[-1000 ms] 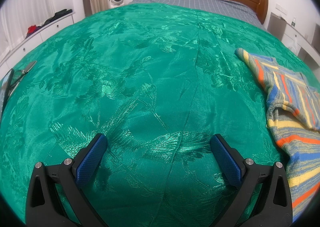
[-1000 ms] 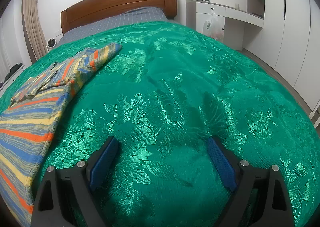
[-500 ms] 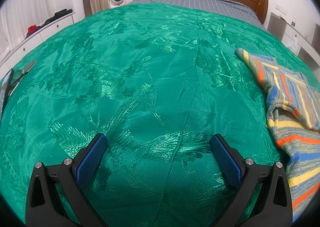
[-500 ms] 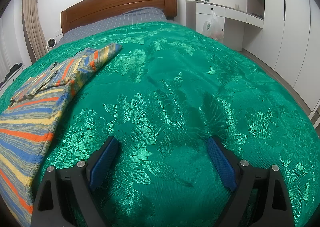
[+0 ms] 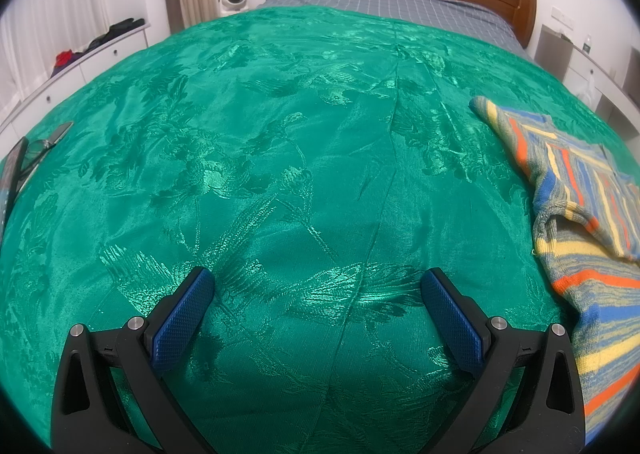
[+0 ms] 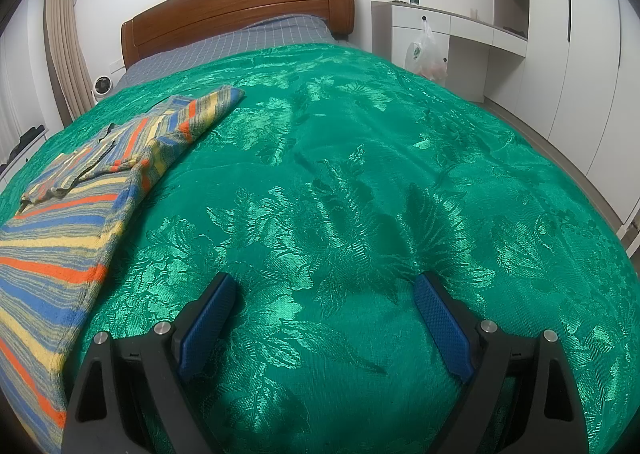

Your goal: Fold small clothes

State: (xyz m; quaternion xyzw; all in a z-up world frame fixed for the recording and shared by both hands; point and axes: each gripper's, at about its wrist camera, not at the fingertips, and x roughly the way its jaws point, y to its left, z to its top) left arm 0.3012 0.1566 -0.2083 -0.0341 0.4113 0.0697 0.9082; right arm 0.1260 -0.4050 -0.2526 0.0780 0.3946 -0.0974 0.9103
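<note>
Left tongs (image 5: 318,282), right tongs (image 6: 326,286) spread wide (nothing held) over green bedspread (image 6: 360,182); striped garment (image 6: 80,210) between.

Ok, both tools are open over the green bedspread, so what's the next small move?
Probably swing the right tool left toward the striped knit garment and take its near edge. Both tools, the left tool too, hover open and empty over the green brocade bedspread, while the garment lies between them, ungripped.

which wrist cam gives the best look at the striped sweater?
Right wrist. There the striped sweater shows its body, a sleeve reaching toward the headboard and the folded collar area, lying on the green bedspread. Left wrist view has it cut off by the right frame edge.
</note>
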